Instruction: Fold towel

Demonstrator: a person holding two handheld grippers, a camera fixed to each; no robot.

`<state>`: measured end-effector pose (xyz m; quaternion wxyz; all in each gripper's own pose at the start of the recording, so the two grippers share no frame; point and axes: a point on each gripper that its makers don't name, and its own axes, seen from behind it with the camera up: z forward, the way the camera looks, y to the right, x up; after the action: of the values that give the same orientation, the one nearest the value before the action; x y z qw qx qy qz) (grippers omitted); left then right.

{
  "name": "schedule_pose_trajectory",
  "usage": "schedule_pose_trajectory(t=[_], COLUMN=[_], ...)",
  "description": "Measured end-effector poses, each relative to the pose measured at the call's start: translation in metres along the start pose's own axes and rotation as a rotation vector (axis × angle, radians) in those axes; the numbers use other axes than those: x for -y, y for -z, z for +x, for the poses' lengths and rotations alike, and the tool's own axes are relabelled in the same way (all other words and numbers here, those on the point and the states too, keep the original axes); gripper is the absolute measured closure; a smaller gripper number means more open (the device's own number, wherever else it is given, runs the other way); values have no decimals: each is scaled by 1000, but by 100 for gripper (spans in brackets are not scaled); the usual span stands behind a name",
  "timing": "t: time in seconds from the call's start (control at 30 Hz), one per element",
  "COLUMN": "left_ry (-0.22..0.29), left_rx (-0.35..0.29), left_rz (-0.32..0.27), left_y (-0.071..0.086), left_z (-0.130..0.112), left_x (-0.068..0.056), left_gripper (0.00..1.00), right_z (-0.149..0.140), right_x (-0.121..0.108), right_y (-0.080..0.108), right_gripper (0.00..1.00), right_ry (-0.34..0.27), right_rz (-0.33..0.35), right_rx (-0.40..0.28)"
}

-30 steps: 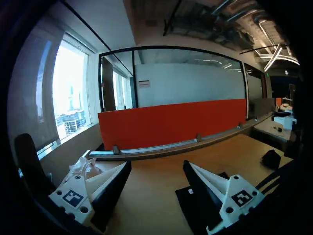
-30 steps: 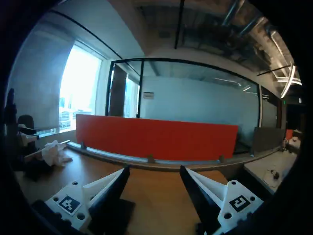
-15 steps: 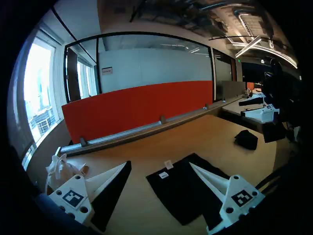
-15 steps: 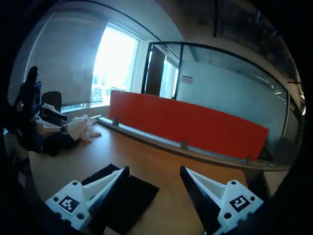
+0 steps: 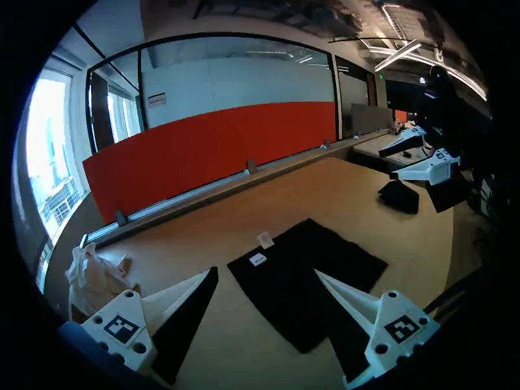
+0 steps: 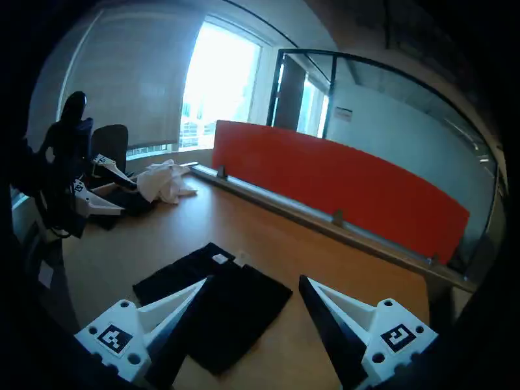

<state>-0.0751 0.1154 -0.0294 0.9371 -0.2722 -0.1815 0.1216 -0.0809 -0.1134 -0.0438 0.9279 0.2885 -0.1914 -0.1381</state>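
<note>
Left gripper [image 5: 264,271]: jaws wide open, empty, held above the table [image 5: 312,195], touching nothing.
Right gripper [image 6: 255,278]: jaws likewise wide open, empty, clear of the table.
Black towel [image 5: 305,279] lies spread flat mid-table, just ahead of and below both grippers.
White cloth heap [image 6: 166,182] at the table's window end, well apart from the towel.

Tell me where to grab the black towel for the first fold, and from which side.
Grip the black towel at a near corner, coming in low from the person's side. It lies flat and spread out on the wooden table with no raised fold, so the hem probably needs scooping from underneath.
</note>
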Motion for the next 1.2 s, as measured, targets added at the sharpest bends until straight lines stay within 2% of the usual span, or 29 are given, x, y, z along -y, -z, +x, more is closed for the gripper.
schedule_pose_trajectory(t=[0.37, 0.77, 1.2], left_ry=[-19, -17, -26], left_rx=[101, 198, 303], left_rz=[-63, -111, -168], left_y=[-26, -48, -67], left_z=[-63, -122, -176], left_x=[-29, -46, -66], left_gripper=[1, 1, 2], right_z=[-68, -134, -197], right_x=[23, 42, 61], right_y=[-22, -41, -49], right_gripper=[0, 0, 0], right_ry=[2, -14, -7], right_rz=[59, 103, 145], right_rx=[115, 222, 333])
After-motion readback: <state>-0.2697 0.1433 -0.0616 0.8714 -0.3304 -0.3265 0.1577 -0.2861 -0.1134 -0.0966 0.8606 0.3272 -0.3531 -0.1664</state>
